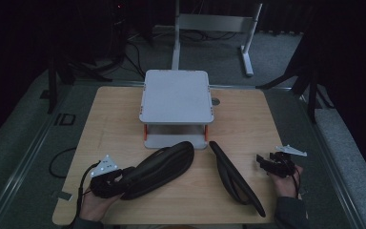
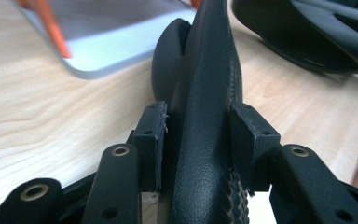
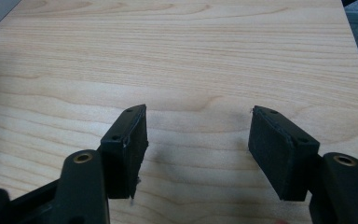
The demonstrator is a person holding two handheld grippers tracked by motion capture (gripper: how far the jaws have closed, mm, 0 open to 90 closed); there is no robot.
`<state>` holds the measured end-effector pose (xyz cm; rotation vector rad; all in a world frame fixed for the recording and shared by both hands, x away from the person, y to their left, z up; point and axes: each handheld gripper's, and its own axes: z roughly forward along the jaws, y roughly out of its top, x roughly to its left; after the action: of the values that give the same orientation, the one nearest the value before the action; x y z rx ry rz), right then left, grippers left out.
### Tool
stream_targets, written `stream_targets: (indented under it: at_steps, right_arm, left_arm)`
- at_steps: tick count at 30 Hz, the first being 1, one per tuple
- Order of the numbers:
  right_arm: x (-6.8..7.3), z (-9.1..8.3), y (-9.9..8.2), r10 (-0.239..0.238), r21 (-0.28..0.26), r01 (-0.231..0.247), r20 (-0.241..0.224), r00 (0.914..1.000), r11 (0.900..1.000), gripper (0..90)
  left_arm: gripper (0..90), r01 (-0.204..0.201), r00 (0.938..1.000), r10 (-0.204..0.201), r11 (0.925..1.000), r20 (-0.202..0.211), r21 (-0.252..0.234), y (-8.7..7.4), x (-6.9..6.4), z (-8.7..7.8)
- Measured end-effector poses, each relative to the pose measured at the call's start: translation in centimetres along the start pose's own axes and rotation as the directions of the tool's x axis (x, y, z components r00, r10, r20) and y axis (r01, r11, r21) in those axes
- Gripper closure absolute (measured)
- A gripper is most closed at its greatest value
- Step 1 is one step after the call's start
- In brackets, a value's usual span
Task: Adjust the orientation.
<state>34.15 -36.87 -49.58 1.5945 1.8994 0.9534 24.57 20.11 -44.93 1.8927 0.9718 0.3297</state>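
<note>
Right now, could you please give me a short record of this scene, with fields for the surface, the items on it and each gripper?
surface: wooden table
stand: grey two-tier stand with orange posts, at the middle of the far side
left item: black shoe, lying on its side in front of the stand
right item: second black shoe, resting on edge, untouched
left gripper: jaws closed on the near end of the black shoe, pads against both sides
right gripper: open, nothing between the jaws, over bare wood to the right of the second shoe
</note>
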Motion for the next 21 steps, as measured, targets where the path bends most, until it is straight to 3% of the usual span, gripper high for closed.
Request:
stream_targets:
  at_steps: [1, 3, 6, 8, 9, 11, 13, 14, 15, 16, 18, 19, 20, 21]
  right_arm:
    - [0.0, 0.0, 0.0, 0.0, -0.001, 0.0, 0.0, 1.0, 1.0, 37.1]
    - [0.0, 0.0, 0.0, -0.001, -0.002, 0.001, 0.0, 1.0, 1.0, 37.1]
    - [0.0, 0.0, 0.0, -0.001, -0.001, 0.001, 0.001, 1.0, 1.0, 37.1]
    - [0.0, 0.0, 0.0, -0.001, -0.001, 0.001, 0.001, 1.0, 1.0, 37.1]
    - [0.1, 0.0, 0.0, -0.002, 0.0, 0.002, 0.002, 1.0, 1.0, 37.1]
    - [0.1, 0.0, 0.0, -0.003, 0.0, 0.003, 0.002, 1.0, 1.0, 37.1]
    - [0.1, 0.0, 0.0, -0.002, -0.001, 0.002, 0.001, 1.0, 1.0, 37.1]
    - [0.0, 0.1, 0.0, -0.003, 0.0, 0.003, 0.002, 1.0, 1.0, 37.1]
    - [0.1, 0.1, 0.0, -0.002, 0.001, 0.002, 0.002, 1.0, 1.0, 37.1]
    - [0.1, 0.1, 0.0, -0.002, 0.001, 0.002, 0.002, 1.0, 1.0, 37.1]
    - [0.1, 0.1, 0.0, -0.006, 0.001, 0.006, 0.002, 1.0, 1.0, 37.1]
    - [0.1, 0.1, 0.0, -0.006, 0.001, 0.006, 0.002, 1.0, 1.0, 37.1]
    - [0.1, 0.1, 0.0, -0.007, 0.001, 0.007, 0.002, 1.0, 1.0, 37.1]
    - [0.1, 0.1, 0.0, -0.006, 0.001, 0.006, 0.002, 1.0, 1.0, 37.1]
  left_arm:
    - [59.1, 0.0, 1.0, 0.0, 1.0, 0.0, 0.0, 0.0, 0.0, 0.0]
    - [59.5, 0.003, 0.9988, -0.004, 0.9996, -0.048, -0.028, -0.1, 0.3, -1.2]
    - [59.6, 0.004, 0.9974, -0.007, 0.999, -0.071, -0.044, 0.0, 0.5, -2.1]
    - [59.7, -0.015, 0.993, 0.009, 0.9986, -0.118, -0.05, 0.2, 0.5, -2.9]
    - [59.9, -0.025, 0.9865, 0.014, 0.9976, -0.163, -0.064, 0.3, 0.4, -3.4]
    - [59.9, -0.029, 0.985, 0.017, 0.9971, -0.172, -0.07, 0.4, 0.3, -3.7]
    - [59.5, -0.062, 0.9876, 0.055, 0.997, -0.147, -0.045, 0.6, 0.0, -4.0]
    - [59.1, -0.068, 0.9918, 0.063, 0.9967, -0.112, -0.045, 0.6, -0.1, -4.1]
    - [58.8, -0.065, 0.9954, 0.061, 0.9966, -0.075, -0.051, 0.7, -0.2, -4.1]
    - [58.7, -0.065, 0.9954, 0.061, 0.9966, -0.075, -0.051, 0.7, -0.2, -4.1]
    - [58.7, -0.056, 0.9982, 0.055, 0.9965, -0.023, -0.062, 0.7, -0.3, -4.0]
    - [58.9, -0.056, 0.9982, 0.055, 0.9965, -0.023, -0.062, 0.7, -0.3, -4.0]
    - [60.0, -0.031, 0.9973, 0.037, 0.9954, 0.063, -0.09, 0.8, -0.3, -3.7]
    - [59.9, -0.027, 0.9959, 0.034, 0.9955, 0.084, -0.091, 0.9, -0.4, -3.6]
